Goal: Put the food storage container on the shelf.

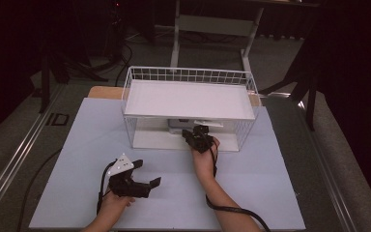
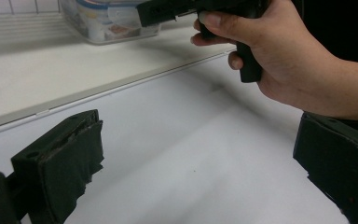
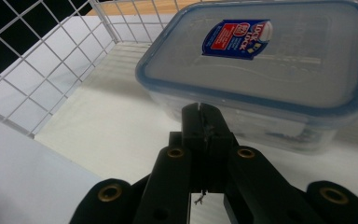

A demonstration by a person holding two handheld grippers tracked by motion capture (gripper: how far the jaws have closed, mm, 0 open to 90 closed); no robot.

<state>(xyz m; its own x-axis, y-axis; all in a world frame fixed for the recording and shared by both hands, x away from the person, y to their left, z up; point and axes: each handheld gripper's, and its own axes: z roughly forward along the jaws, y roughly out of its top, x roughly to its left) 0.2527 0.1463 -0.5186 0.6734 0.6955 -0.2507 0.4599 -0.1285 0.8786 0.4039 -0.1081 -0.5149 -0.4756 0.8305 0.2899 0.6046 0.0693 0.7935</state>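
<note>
Since the clear plastic food container point(image 3: 270, 70) sits on the bottom shelf of the white wire basket point(image 1: 140, 77), under the upper shelf board point(image 1: 188, 99), access only from the near open side. Blue-rimmed snap lid with a red and blue label point(image 3: 237, 38); contents hard to make out. Probably light, rigid, smooth-walled, so slippery under the pads. Best hold judged to be the near lid rim or a side latch tab; otherwise hook and drag out along the shelf.

Right gripper point(image 3: 200, 109) just short of the near wall of the container, jaws pressed together, nothing between them, contact not certain. Needs spreading before any pinch.

Left gripper point(image 1: 147, 174) well apart, near-left over the pale table mat point(image 1: 270, 193), jaws spread wide and empty, pointing right toward the right hand point(image 2: 279, 56).
</note>
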